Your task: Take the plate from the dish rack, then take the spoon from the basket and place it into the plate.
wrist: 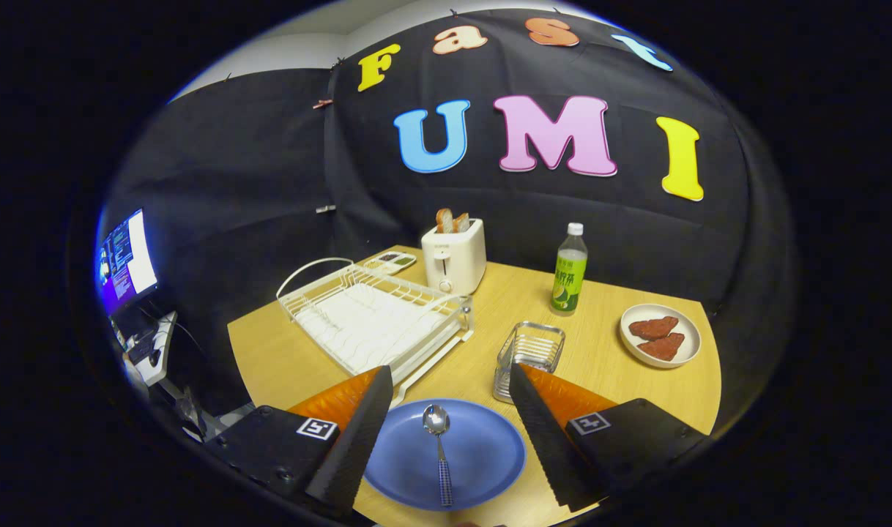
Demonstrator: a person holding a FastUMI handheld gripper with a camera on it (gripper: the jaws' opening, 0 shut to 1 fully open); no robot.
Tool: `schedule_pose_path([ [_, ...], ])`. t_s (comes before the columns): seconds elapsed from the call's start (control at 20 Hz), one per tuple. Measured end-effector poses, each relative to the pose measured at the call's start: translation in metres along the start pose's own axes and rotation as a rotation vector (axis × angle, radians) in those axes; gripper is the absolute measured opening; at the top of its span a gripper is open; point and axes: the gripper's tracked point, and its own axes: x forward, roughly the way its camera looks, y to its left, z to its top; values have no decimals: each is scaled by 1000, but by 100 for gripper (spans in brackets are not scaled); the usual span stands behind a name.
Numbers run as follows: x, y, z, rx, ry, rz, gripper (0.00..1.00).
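Spoon (439, 450) of polished metal with a checked handle lay inside the round blue plate (482, 457), bowl pointing away, handle toward the camera. The gripper (450, 410) hung over the plate with its fingers spread wide apart, one to each side of the spoon and neither touching it; nothing was held. By my judgement the task looked finished: the plate sat on the table rather than in the rack, the spoon rested in it, and all that seemed left was to draw the gripper away.

Just beyond the plate on its right stood the small wire basket (530, 359) of shiny metal, with nothing visible in it. Beyond the plate on its left sat the white wire dish rack (373, 318) on its white drip tray, its slots bare. Farther off, to the right of the plate, a shallow white dish (660, 335) carried two reddish-brown slices. Behind the basket stood a green-labelled plastic bottle (569, 272) with a white cap. Behind the rack was a white toaster (453, 256) with two pieces of bread standing in its slots, and beside that a small flat palette-like tray (391, 261), too small to tell more.

All of it rested on a pale wood-grain table (285, 359). Black cloth closed the booth behind. Far off left of the plate, past the table edge, a lit monitor (127, 260) glowed above some cluttered equipment.
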Motion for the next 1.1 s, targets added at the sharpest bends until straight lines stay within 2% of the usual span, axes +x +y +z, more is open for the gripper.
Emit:
schedule_pose_path([
  [0.25, -30, -12, 70, 44, -144, -131, 98],
  [0.5, -78, -30, 124, 63, -269, -331, 98],
  [0.8, -128, -37, 135, 117, -334, -541, 98],
  [1.1, -144, -37, 130, 137, -335, -648, 98],
])
